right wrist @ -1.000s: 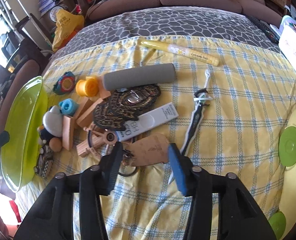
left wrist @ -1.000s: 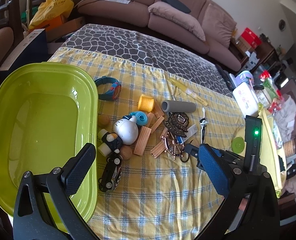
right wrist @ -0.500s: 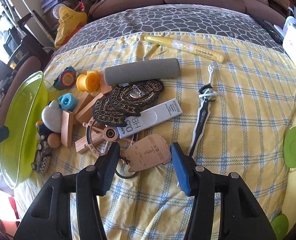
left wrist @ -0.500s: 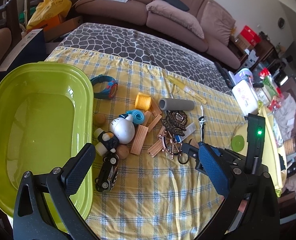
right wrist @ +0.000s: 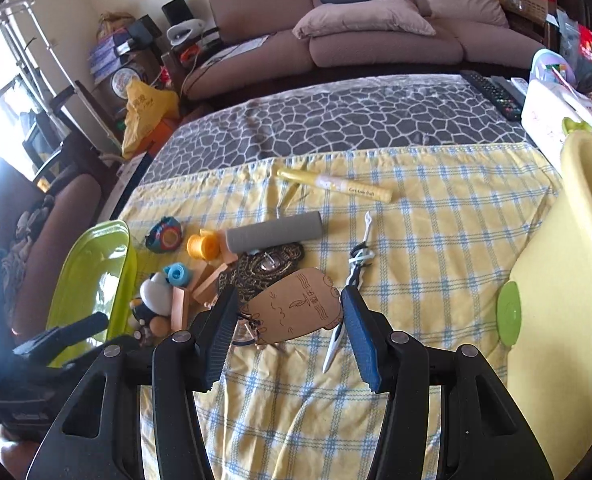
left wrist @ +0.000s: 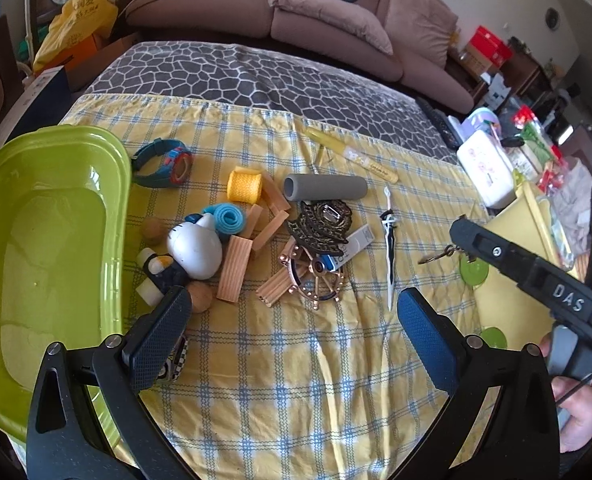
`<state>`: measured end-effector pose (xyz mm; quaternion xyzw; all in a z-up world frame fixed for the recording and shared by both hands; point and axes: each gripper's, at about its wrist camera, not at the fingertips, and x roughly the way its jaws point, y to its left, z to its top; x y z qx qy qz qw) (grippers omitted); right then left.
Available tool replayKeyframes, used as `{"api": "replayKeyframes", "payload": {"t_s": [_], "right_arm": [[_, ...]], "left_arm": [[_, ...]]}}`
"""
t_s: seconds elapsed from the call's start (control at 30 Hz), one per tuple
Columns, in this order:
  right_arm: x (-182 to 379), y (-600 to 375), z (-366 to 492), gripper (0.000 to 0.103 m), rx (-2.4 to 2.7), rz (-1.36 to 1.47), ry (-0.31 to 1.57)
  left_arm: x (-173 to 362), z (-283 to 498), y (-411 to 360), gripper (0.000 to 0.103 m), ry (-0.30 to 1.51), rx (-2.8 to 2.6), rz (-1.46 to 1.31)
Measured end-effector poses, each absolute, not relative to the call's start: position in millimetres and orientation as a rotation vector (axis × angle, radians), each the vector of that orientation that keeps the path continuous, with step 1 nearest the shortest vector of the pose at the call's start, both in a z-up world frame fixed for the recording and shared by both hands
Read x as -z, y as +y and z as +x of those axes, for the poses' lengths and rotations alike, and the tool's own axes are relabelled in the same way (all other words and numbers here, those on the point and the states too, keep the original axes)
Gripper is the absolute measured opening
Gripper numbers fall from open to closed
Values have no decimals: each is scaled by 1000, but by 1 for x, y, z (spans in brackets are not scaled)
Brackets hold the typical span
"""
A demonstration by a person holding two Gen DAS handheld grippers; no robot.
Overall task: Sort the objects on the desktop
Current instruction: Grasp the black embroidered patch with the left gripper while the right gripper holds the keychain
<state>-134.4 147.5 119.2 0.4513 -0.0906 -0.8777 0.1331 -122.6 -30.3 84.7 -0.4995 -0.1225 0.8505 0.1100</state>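
My right gripper [right wrist: 287,300] is shut on a flat wooden tag [right wrist: 296,306] with a key ring, held above the checked cloth. In the left wrist view the same gripper [left wrist: 462,230] shows from the side with the ring [left wrist: 436,257] dangling under it. My left gripper [left wrist: 293,304] is open and holds nothing, low over the cloth beside the green bin [left wrist: 115,184]. Ahead of it lies the pile: white duck toy [left wrist: 193,246], wood block [left wrist: 233,274], ship wheel [left wrist: 316,276], grey foam tube [left wrist: 324,188], yellow spool [left wrist: 245,186], watch [left wrist: 163,162].
A pale yellow bin [right wrist: 568,280] stands at the right edge with a green lid [right wrist: 510,314] beside it. A toy dagger [left wrist: 390,248] and a yellow swab tube [left wrist: 370,164] lie right of the pile. A toy car [left wrist: 173,360] sits by my left finger. A sofa stands behind the table.
The right gripper has risen with the wooden tag, lifting it off the cloth and away from the pile. The left gripper has drifted a little to the right, still open.
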Motion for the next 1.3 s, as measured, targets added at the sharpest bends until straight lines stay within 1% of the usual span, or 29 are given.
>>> {"api": "replayKeyframes", "payload": {"t_s": [0.17, 0.4, 0.53, 0.73, 0.97, 1.07, 1.13, 1.23, 1.27, 1.3], "right_arm": [[-134, 167, -128, 54, 2574, 1266, -300], [-158, 190, -114, 54, 2590, 1183, -339], [-160, 195, -111, 54, 2573, 1178, -353], [-159, 193, -109, 54, 2542, 1179, -351], [-156, 186, -105, 54, 2523, 1189, -320], [-154, 185, -105, 54, 2520, 1195, -309], [-153, 186, -105, 54, 2520, 1198, -306], [-153, 187, -105, 54, 2521, 1199, -310], [-153, 187, -106, 54, 2521, 1200, -310], [-153, 187, -106, 54, 2521, 1199, -310]], "left_arm": [[-73, -128, 8, 103, -279, -2461, -1476], [-51, -129, 59, 103, -111, -2463, -1494], [-40, -132, 56, 103, -11, -2580, -1543], [-20, -144, 39, 103, -40, -2606, -1620], [-2, -150, 51, 103, 70, -2613, -1648], [-4, -150, 51, 97, 62, -2627, -1621], [-7, -150, 50, 82, 61, -2631, -1606], [-11, -150, 49, 69, 61, -2624, -1595], [-11, -149, 49, 67, 67, -2622, -1592], [-12, -149, 49, 61, 63, -2615, -1585]]}}
